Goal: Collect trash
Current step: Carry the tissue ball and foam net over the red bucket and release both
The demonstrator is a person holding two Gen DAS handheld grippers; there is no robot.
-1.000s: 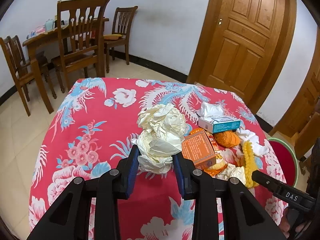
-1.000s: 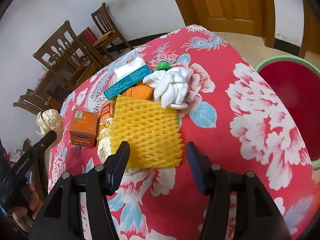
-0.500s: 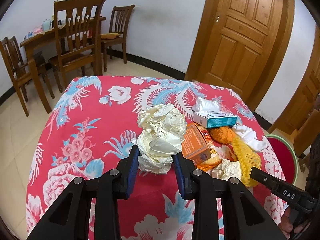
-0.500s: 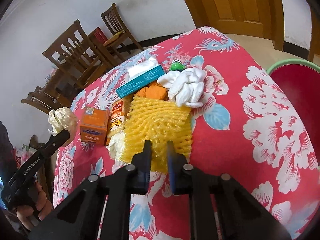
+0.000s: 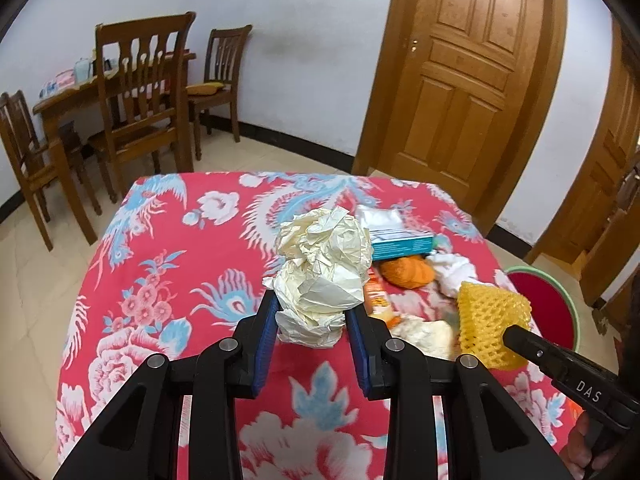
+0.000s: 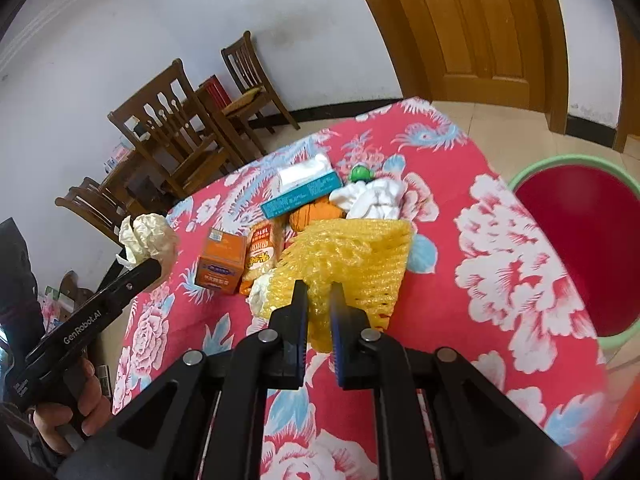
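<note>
My left gripper [image 5: 312,316] is shut on a ball of crumpled cream paper [image 5: 324,268] and holds it above the red floral tablecloth [image 5: 168,272]; the paper also shows in the right wrist view [image 6: 150,236]. My right gripper [image 6: 319,294] is shut on a yellow foam fruit net [image 6: 352,256], lifted off the cloth; it also shows in the left wrist view [image 5: 490,320]. A red bin with a green rim [image 6: 584,248] stands beside the table on the right.
On the cloth lie an orange box [image 6: 222,260], an orange snack packet [image 6: 260,252], a teal tissue box [image 6: 300,196], an orange ball of yarn [image 6: 316,214], white cloth [image 6: 372,200] and a green cap [image 6: 360,172]. Wooden chairs [image 5: 140,112] and a door [image 5: 468,80] stand behind.
My right gripper closed on the yellow foam net and lifted it off the table. My left gripper rose a little with the crumpled paper.
</note>
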